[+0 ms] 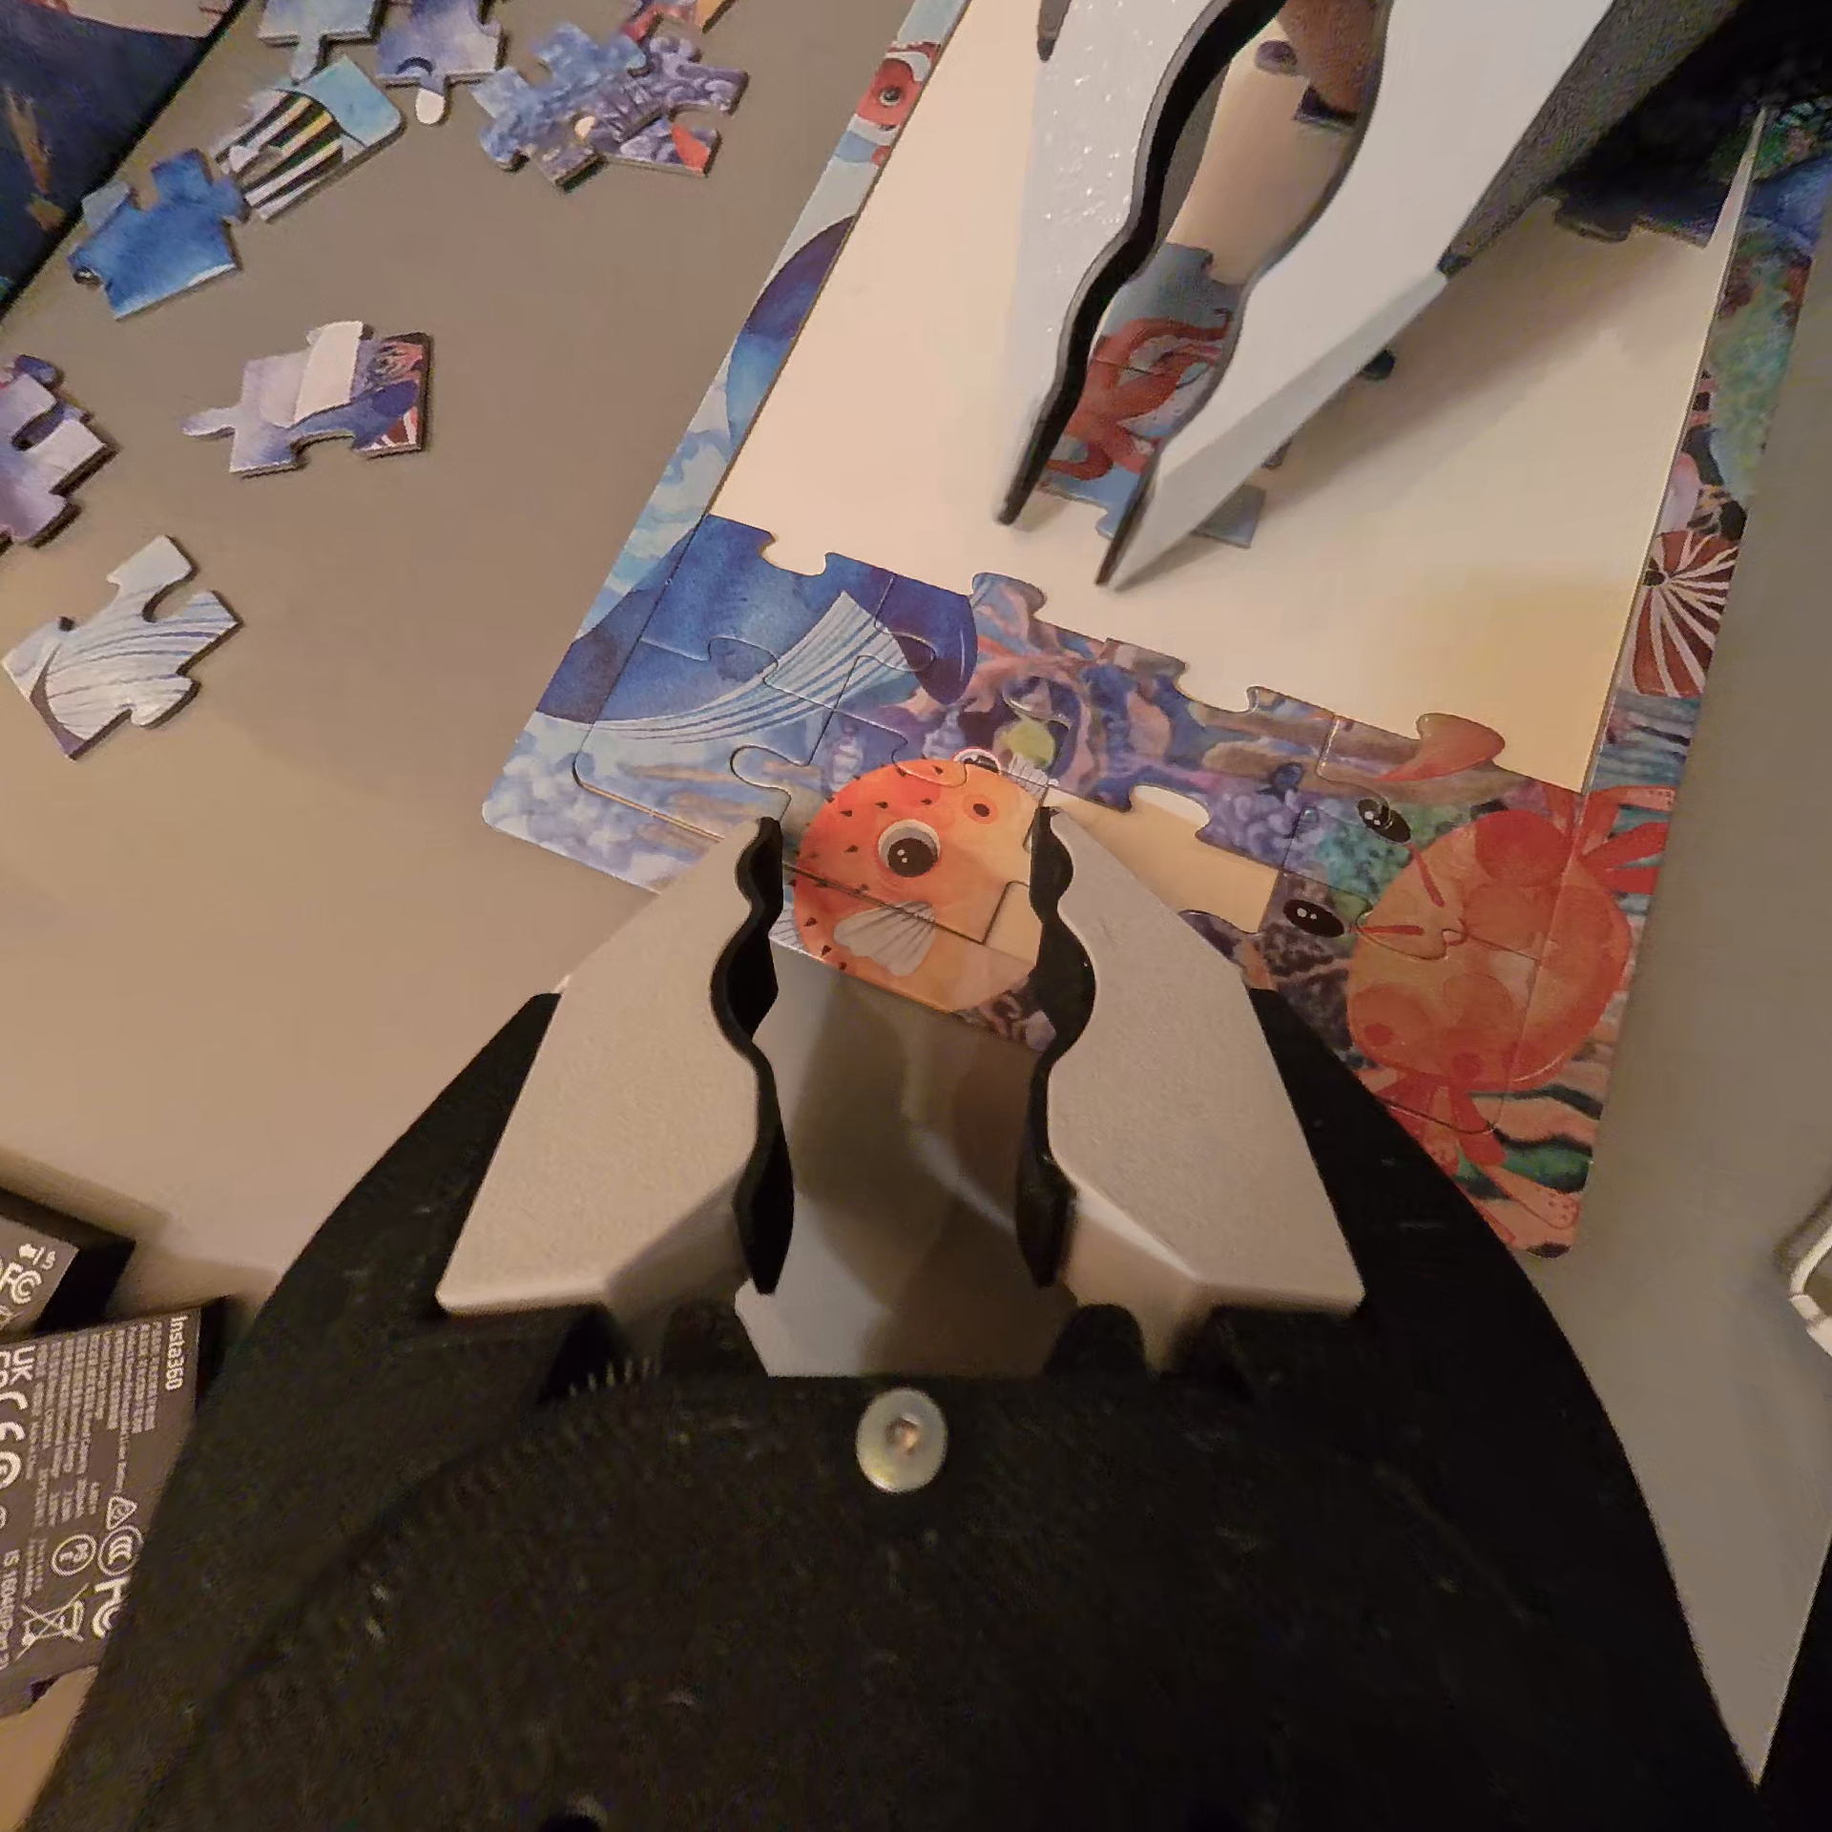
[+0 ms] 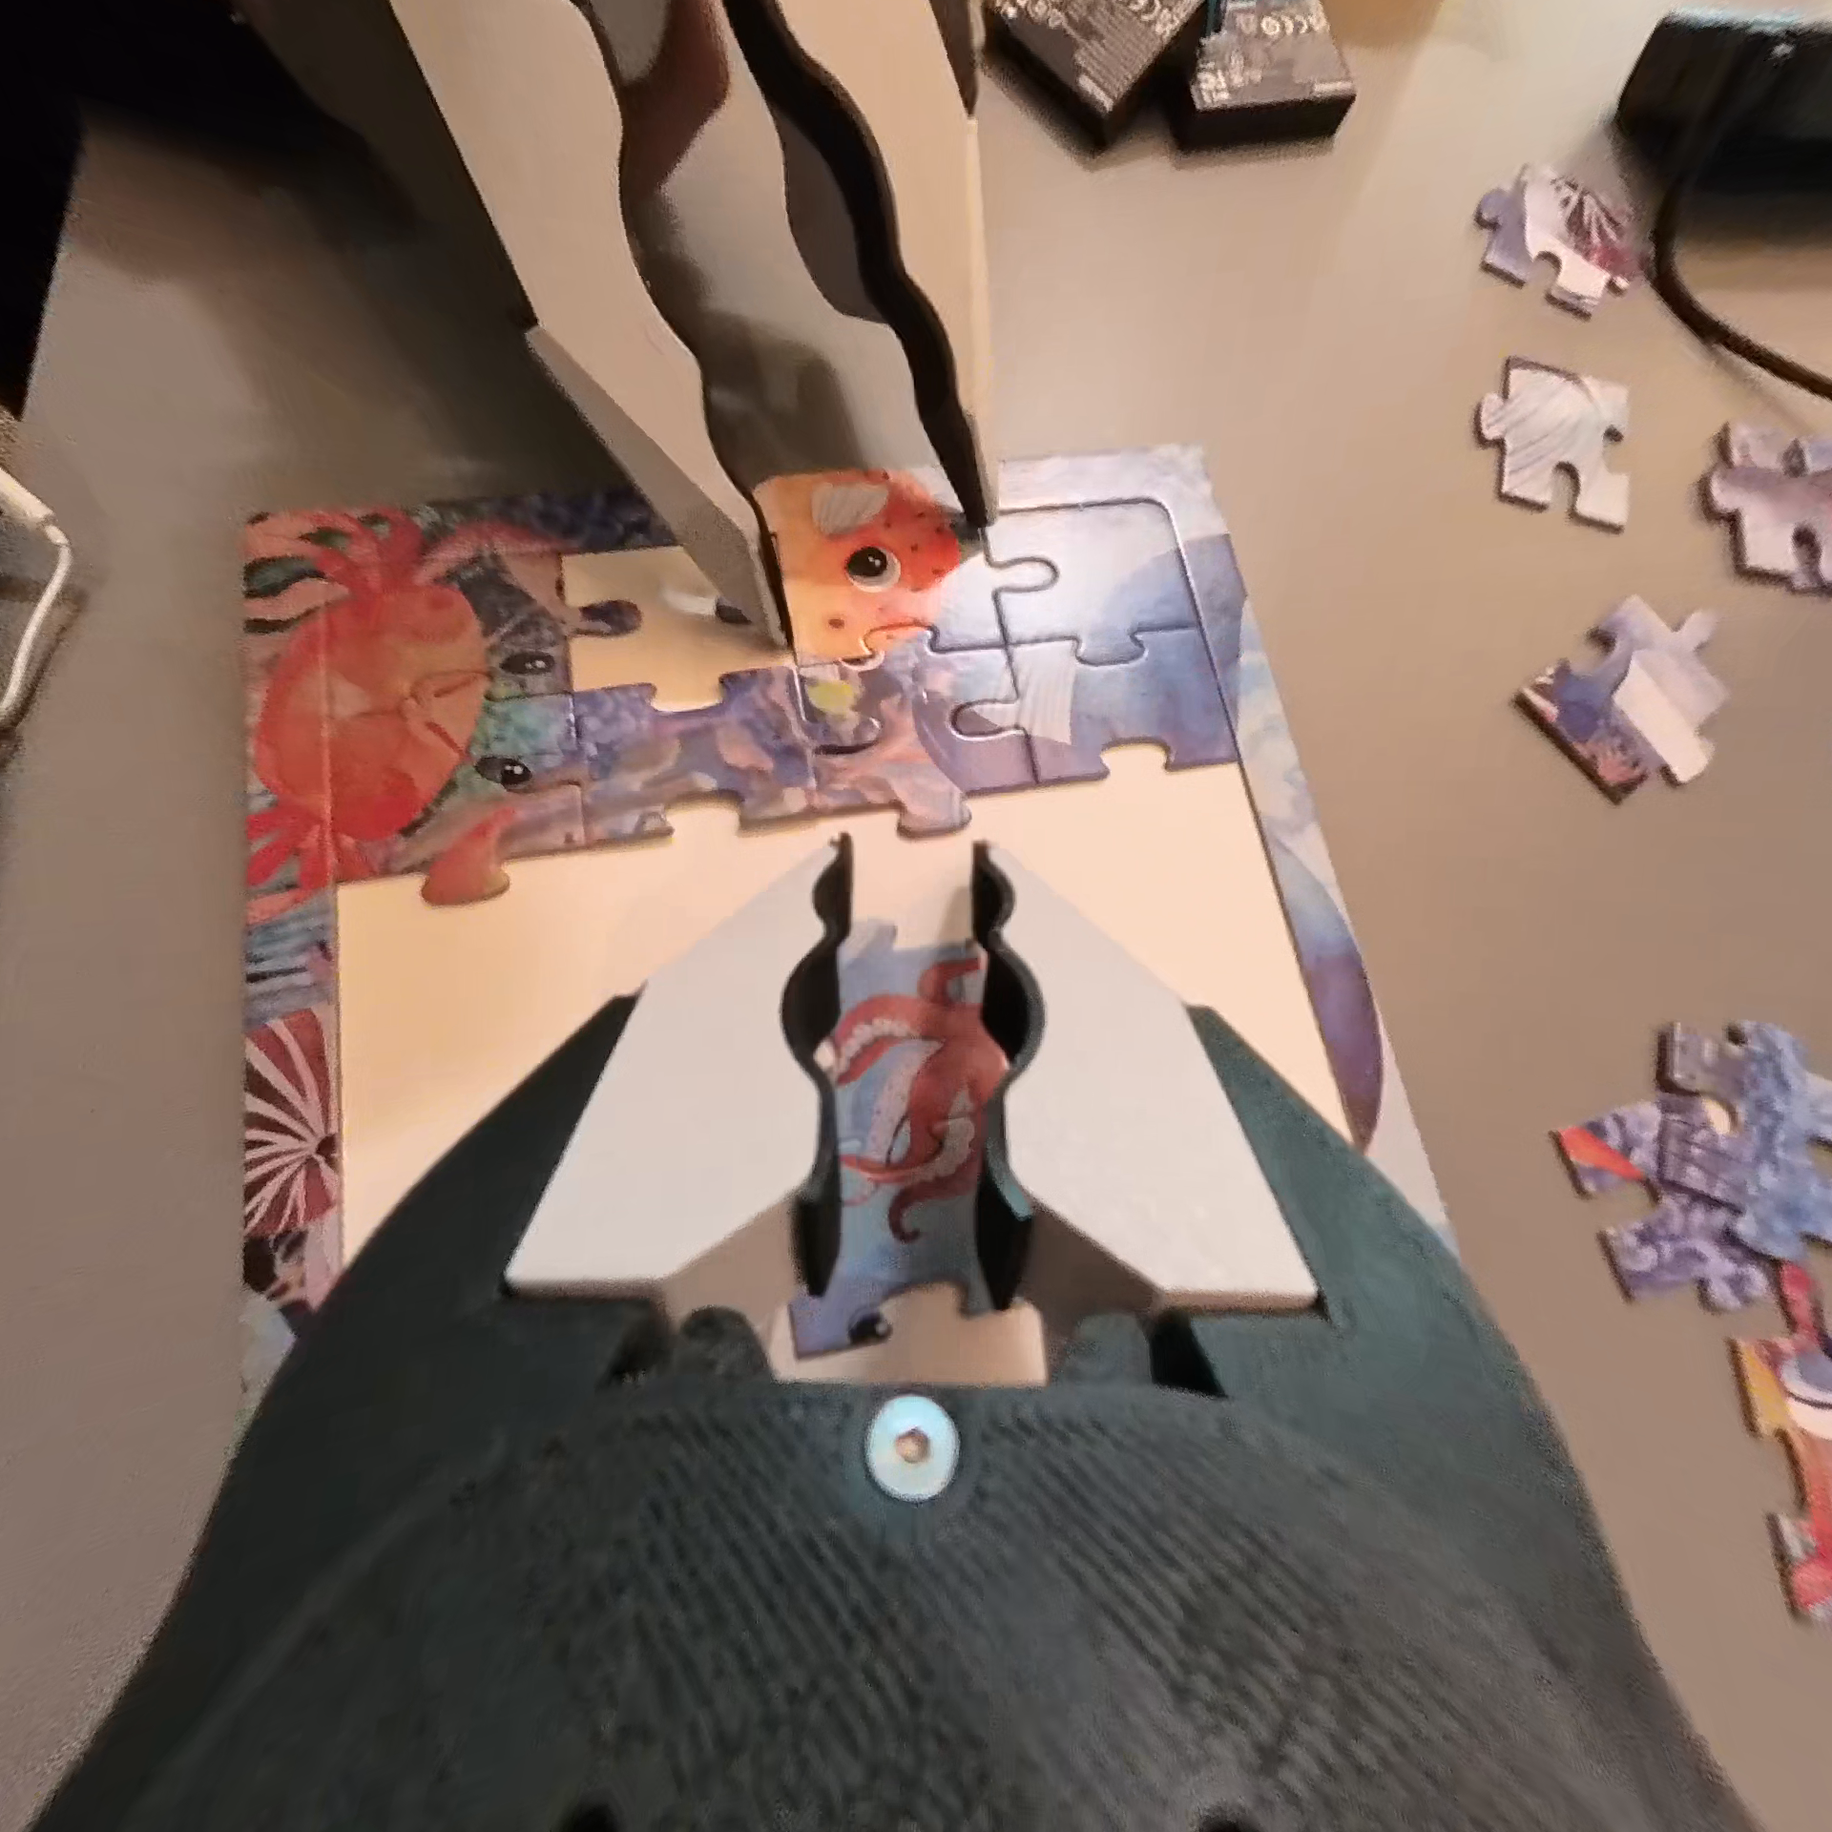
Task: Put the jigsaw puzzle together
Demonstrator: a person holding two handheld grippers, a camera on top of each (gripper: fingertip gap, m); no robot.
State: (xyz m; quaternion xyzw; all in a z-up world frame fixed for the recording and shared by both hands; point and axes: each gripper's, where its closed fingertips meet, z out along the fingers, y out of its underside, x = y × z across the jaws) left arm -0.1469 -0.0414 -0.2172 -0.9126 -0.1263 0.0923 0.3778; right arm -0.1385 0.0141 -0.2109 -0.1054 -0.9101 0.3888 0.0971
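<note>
- Black wavy pads line the pale fingers of the left hand-held gripper [image 1: 907, 833]; the fingers stand apart, tips down on either side of the orange pufferfish piece [image 1: 907, 872], at the near edge of the puzzle. Whether the pads press the piece, cannot tell.
- Right hand-held gripper [image 2: 910, 855] is nearly closed, clamped on an octopus piece [image 2: 917, 1090] that sits deep between its pads, printed face up, held over the bare cream middle of the puzzle board [image 2: 595, 942].
- Puzzle board lies flat on the grey tabletop [image 1: 397, 892]. Its printed border [image 1: 1675, 585] runs round the cream field.
- Assembled section: a joined strip of pieces across one end of the board. Red crab [image 1: 1467, 942] fills one corner; blue whale-fin pieces [image 1: 793, 644] fill the other; purple coral pieces [image 1: 1110, 714] lie between them.
- One piece-shaped gap [image 1: 1170, 833] of bare cream shows between the pufferfish piece and the crab.
- Loose pieces [image 1: 307, 406] are scattered on the tabletop beside the board, mostly blue and purple, some overlapping in a small heap [image 2: 1725, 1180].
- Black boxes [image 2: 1170, 69] with white print sit at the tabletop's edge past the left hand-held gripper; a dark cable [image 2: 1725, 317] curves near the loose pieces.
</note>
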